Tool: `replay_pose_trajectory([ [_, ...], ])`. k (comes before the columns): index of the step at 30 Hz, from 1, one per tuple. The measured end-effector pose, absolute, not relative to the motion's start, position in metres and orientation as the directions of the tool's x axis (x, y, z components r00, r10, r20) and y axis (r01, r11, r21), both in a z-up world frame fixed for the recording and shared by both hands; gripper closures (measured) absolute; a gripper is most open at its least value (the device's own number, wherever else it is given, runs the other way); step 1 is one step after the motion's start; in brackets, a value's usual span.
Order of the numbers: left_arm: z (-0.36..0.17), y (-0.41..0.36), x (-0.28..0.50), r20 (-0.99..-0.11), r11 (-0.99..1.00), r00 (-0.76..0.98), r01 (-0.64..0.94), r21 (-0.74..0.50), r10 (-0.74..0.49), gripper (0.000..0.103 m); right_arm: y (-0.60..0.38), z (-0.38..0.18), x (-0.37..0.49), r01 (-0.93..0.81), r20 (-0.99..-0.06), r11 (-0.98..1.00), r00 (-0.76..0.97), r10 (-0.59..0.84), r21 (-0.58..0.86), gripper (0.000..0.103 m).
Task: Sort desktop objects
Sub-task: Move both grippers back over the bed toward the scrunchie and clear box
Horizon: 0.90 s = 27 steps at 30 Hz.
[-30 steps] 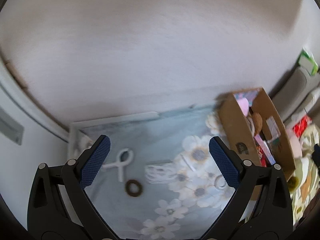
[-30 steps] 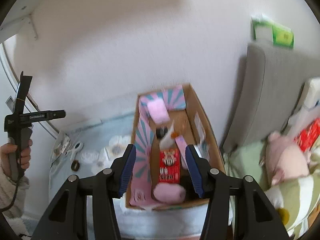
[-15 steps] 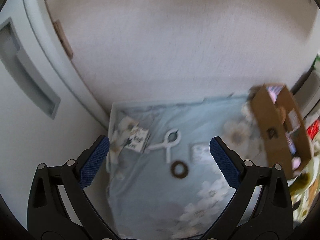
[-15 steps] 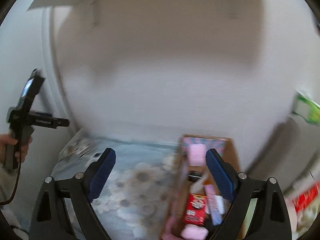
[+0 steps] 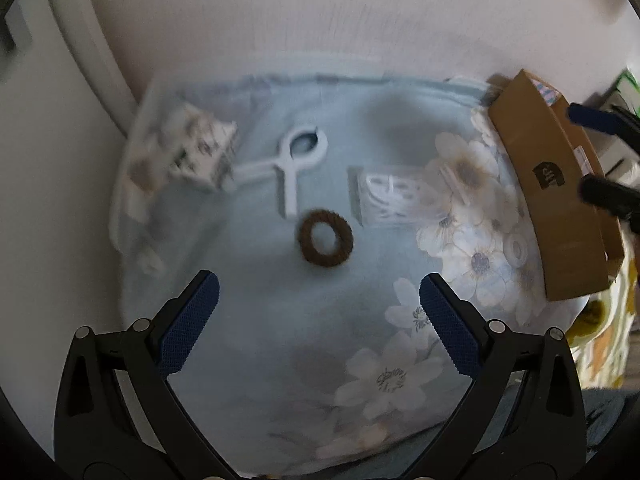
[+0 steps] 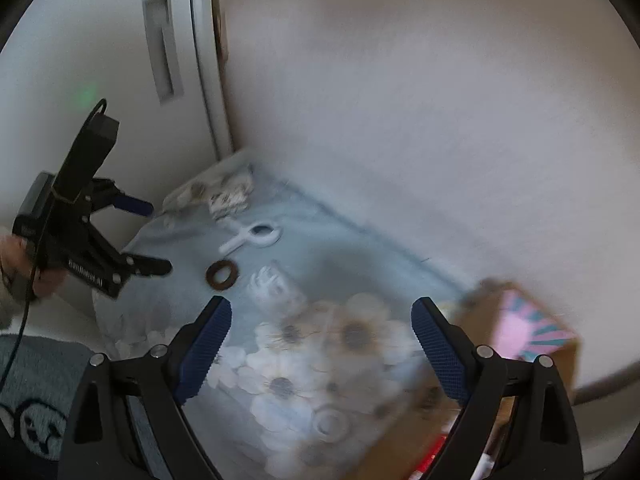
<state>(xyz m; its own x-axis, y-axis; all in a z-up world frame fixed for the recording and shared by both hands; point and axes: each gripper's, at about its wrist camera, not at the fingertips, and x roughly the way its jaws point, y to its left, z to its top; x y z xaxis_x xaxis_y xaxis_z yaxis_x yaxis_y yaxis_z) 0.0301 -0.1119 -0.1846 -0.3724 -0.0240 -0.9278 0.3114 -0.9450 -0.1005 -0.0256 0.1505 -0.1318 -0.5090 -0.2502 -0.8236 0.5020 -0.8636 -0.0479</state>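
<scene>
A brown hair tie (image 5: 326, 239) lies on the pale blue flowered cloth (image 5: 256, 320), just ahead of my open, empty left gripper (image 5: 318, 300). A white clip (image 5: 294, 164) lies behind it, a patterned packet (image 5: 196, 152) to its left, a clear white packet (image 5: 390, 196) to its right. A small white ring (image 5: 516, 248) lies near the cardboard box (image 5: 560, 216). My right gripper (image 6: 320, 320) is open and empty above the cloth; the hair tie (image 6: 221, 273), the clip (image 6: 256, 236), the left gripper (image 6: 148, 236) and the box (image 6: 528, 332) show there.
A white wall rises behind the cloth, and a white door (image 6: 120, 80) with a recessed handle stands at the left. Bedding with a yellow pattern (image 5: 608, 336) lies right of the box. A grey rug (image 6: 36, 392) lies below the table's left edge.
The left gripper has moved down and closer to the hair tie. The right gripper has swung left, away from the box, and now faces the cloth.
</scene>
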Motion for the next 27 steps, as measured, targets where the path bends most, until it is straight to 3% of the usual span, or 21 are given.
replay_pose_trajectory([
  [16, -0.243, -0.11, -0.016, -0.945, -0.952, -0.319, 0.304, -0.035, -0.067, 0.004, 0.093, -0.229, -0.087, 0.798, -0.954, -0.603, -0.179, -0.242, 0.004, 0.013],
  [23, -0.248, -0.103, -0.023, -0.943, -0.958, -0.321, 0.285, -0.005, -0.091, 0.005, 0.09, -0.246, -0.096, 0.841, -0.955, -0.54, -0.15, -0.257, 0.013, 0.013],
  [27, -0.25, -0.1, -0.025, -0.942, -0.963, -0.317, 0.27, 0.019, -0.108, 0.013, 0.085, -0.251, -0.095, 0.866, -0.957, -0.499, -0.152, -0.246, -0.01, 0.013],
])
